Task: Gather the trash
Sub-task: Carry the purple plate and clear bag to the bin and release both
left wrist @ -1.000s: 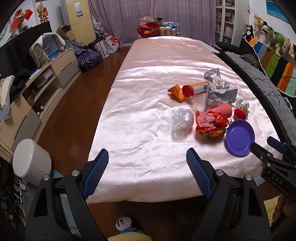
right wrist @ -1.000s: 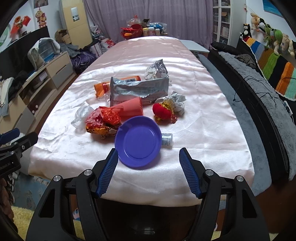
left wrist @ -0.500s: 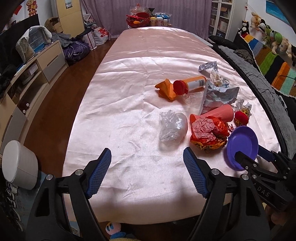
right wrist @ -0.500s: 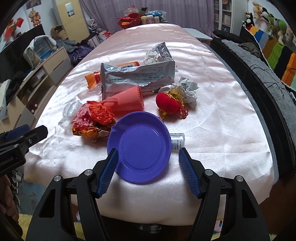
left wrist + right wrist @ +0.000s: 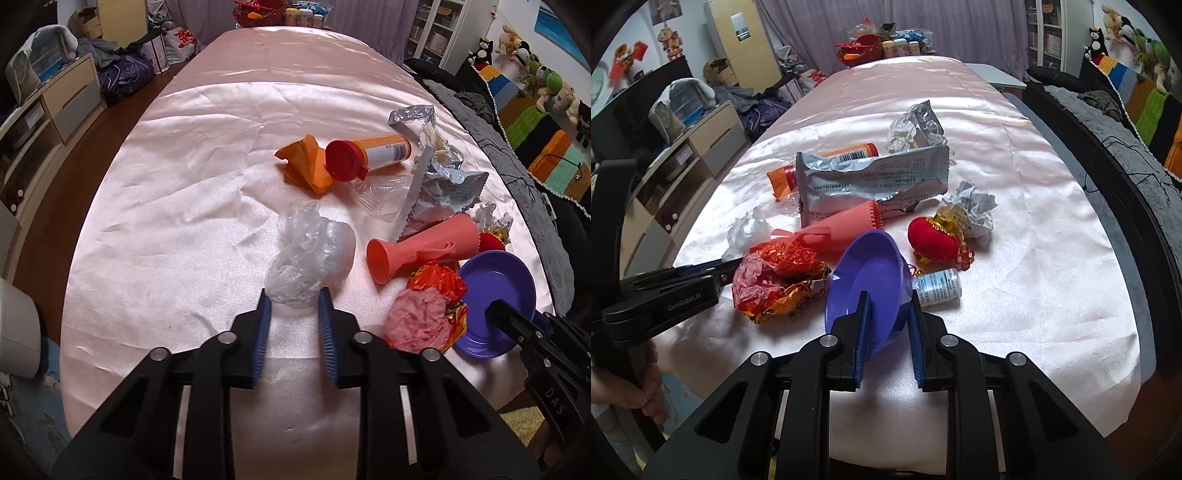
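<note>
A crumpled clear plastic bag (image 5: 310, 254) lies on the pink tablecloth. My left gripper (image 5: 293, 299) is closing, its blue pads pinching the bag's near end. The purple plate (image 5: 871, 266) stands tipped up on its edge. My right gripper (image 5: 888, 302) is closing on its near rim. Around them lie a red crumpled wrapper (image 5: 775, 280), a pink cup (image 5: 417, 247), a torn silver foil bag (image 5: 871, 181), an orange bottle with a red cap (image 5: 369, 153), orange paper (image 5: 304, 164), a red lantern ornament (image 5: 934, 240), a crumpled paper ball (image 5: 971, 210) and a small white bottle (image 5: 938, 286).
The long table (image 5: 166, 221) runs away from me, with jars and a red basket (image 5: 860, 50) at its far end. A white bin (image 5: 14, 332) stands on the floor to the left, beside low cabinets (image 5: 55, 107). A dark sofa (image 5: 1108, 122) lines the right side.
Both grippers came forward and down over the table and their jaws narrowed sharply. The left now pinches the clear bag. The right grips the plate, which has tipped up from lying flat.
</note>
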